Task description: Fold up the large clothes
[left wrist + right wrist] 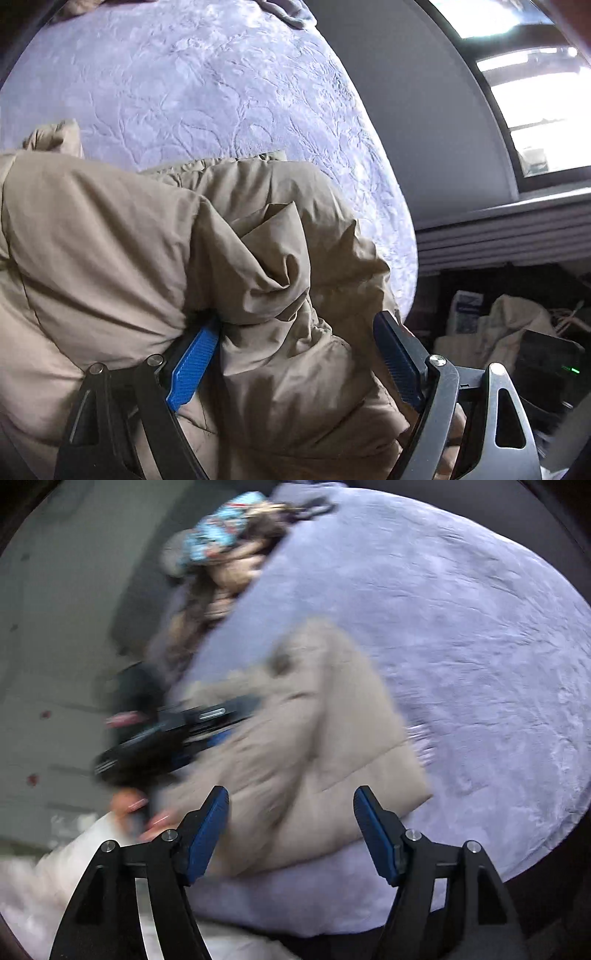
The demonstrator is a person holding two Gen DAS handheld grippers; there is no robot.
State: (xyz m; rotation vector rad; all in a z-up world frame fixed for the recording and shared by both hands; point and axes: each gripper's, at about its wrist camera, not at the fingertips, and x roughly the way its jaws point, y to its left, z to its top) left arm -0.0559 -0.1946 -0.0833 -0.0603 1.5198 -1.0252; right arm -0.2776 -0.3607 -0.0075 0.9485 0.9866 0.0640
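Observation:
A puffy tan jacket (147,240) lies bunched on a bed with a lavender quilted cover (221,92). My left gripper (297,323) is open, low against the jacket. A rumpled fold of it bulges between the wide-set blue pads (192,365). In the blurred right wrist view the jacket (314,720) lies across the cover (480,646). My right gripper (291,794) hovers above its near edge, open, with nothing between the fingers. The left gripper (225,731) shows there as a black shape at the jacket's left side, with a hand (133,808) behind it.
A heap of other clothes (229,535) lies at the far end of the bed. A grey wall and a bright window (535,110) stand to the right of the bed, with bags and clutter (498,325) on the floor below. A pale sleeve (55,867) shows low left.

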